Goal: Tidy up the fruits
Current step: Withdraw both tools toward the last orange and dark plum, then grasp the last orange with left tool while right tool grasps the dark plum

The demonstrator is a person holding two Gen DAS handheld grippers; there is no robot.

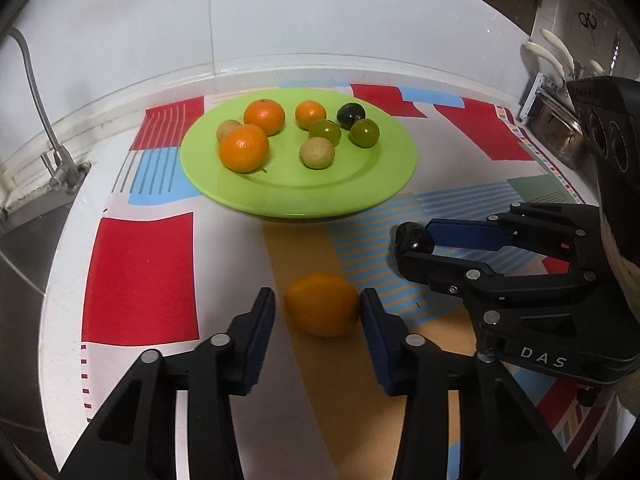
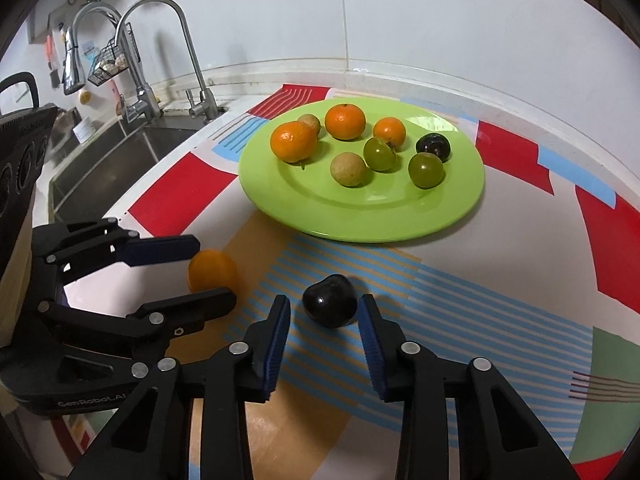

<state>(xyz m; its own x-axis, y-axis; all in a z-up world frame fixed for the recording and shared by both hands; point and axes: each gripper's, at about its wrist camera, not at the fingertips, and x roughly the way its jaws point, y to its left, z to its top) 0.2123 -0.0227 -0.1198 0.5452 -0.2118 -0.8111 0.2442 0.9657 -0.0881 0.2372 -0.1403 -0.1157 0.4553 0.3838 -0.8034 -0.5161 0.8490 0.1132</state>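
A green plate (image 1: 304,196) (image 2: 360,220) on the patterned mat holds several fruits: oranges, green grapes, pale round fruits and a dark plum. A loose orange (image 1: 322,304) (image 2: 213,270) lies on the mat between the open jaws of my left gripper (image 1: 318,304) (image 2: 208,270); the right pad looks close to it. A loose dark plum (image 2: 330,305) (image 1: 414,238) lies between the open jaws of my right gripper (image 2: 325,310) (image 1: 416,240). Neither fruit is lifted.
A sink (image 2: 104,160) with taps (image 2: 160,60) lies to the left of the mat. A white tiled wall (image 1: 320,12) stands behind the plate. A knife rack (image 1: 552,80) is at the far right.
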